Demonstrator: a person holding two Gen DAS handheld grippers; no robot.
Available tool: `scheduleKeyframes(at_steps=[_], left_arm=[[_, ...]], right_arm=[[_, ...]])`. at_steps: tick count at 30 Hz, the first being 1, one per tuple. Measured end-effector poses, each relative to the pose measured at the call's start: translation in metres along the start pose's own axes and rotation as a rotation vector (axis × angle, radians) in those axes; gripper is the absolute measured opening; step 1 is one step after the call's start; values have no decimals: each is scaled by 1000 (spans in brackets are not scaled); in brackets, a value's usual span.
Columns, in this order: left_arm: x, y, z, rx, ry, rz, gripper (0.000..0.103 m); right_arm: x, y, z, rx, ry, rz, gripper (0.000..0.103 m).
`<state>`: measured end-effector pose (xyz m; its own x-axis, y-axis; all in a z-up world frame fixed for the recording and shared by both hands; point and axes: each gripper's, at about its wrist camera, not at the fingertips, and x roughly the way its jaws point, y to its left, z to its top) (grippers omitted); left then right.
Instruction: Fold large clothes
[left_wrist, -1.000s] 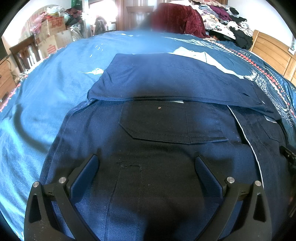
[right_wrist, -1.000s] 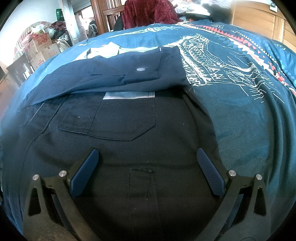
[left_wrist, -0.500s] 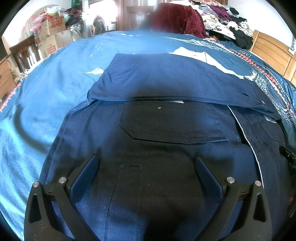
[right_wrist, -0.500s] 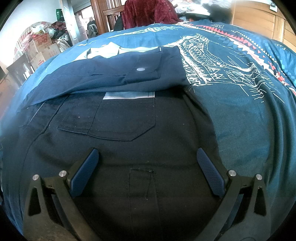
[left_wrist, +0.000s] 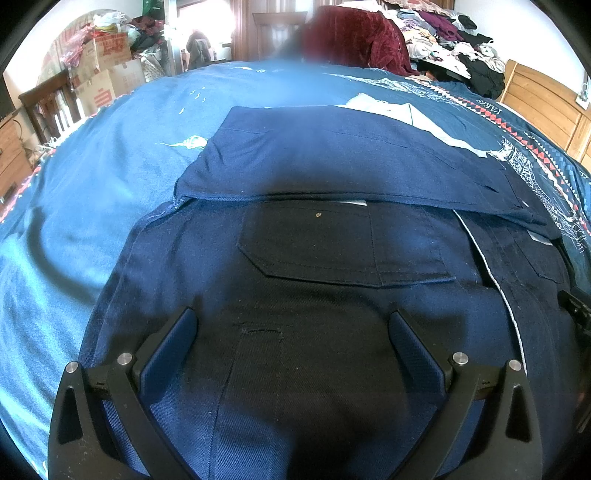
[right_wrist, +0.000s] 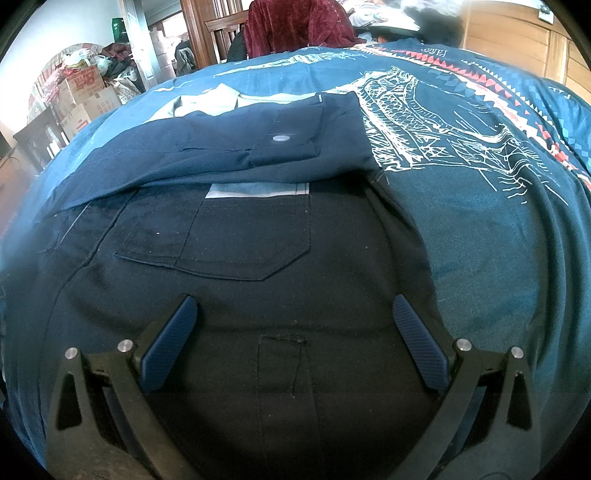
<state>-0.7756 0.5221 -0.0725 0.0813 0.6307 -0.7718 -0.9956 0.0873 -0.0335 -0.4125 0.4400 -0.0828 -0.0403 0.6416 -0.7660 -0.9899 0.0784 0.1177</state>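
We are seeing the trousers (left_wrist: 332, 258) lying on the bed (left_wrist: 92, 184), legs folded over. Only the right view is showing their button (right_wrist: 279, 138). Left gripper (left_wrist: 291, 354) and right gripper (right_wrist: 295, 343) are hovering wide apart, gripping nothing.

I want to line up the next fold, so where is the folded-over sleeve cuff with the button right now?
In the right wrist view the cuff lies upper centre, atop the navy jacket, just beyond its chest pocket.
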Motion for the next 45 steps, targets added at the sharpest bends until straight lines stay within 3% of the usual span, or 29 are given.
scheduleKeyframes(at_steps=[42, 45], left_arm=[[0, 0, 0, -1, 2, 0, 103], [-5, 6, 4, -22, 22, -46, 103]], right_arm=[[0, 1, 1, 0, 2, -1, 103], [-2, 7, 5, -29, 32, -23, 103]])
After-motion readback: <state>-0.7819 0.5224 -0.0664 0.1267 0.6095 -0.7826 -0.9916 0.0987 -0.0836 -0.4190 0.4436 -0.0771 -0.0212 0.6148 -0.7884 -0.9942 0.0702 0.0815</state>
